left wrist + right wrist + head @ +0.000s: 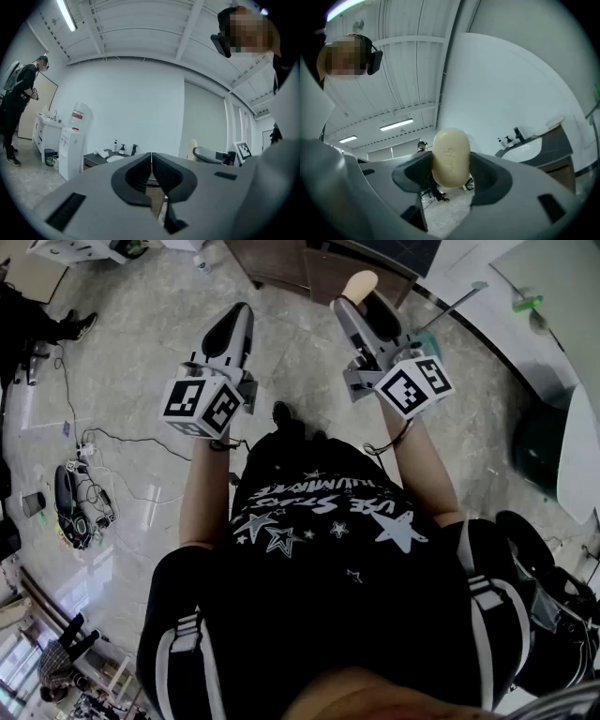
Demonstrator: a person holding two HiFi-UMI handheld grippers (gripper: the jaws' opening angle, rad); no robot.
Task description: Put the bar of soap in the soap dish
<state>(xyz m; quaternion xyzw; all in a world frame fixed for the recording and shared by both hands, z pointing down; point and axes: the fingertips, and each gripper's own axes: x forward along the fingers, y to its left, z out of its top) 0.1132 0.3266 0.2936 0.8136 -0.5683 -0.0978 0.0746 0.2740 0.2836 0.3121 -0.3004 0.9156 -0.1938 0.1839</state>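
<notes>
A cream oval bar of soap [360, 284] stands on end between the jaws of my right gripper [362, 298], held up in the air ahead of the person. In the right gripper view the soap [451, 157] fills the gap and both dark pads press on its sides. My left gripper [232, 326] is held beside it at the left, apart from the soap. Its jaws [151, 159] meet with nothing between them. No soap dish can be made out in any view.
A white sink [526, 149] in a dark counter with bottles lies off to the right. A water dispenser [70, 143] and another person [18, 101] stand at the left. Cables and gear [82, 495] litter the marble floor; a dark cabinet [314, 263] is ahead.
</notes>
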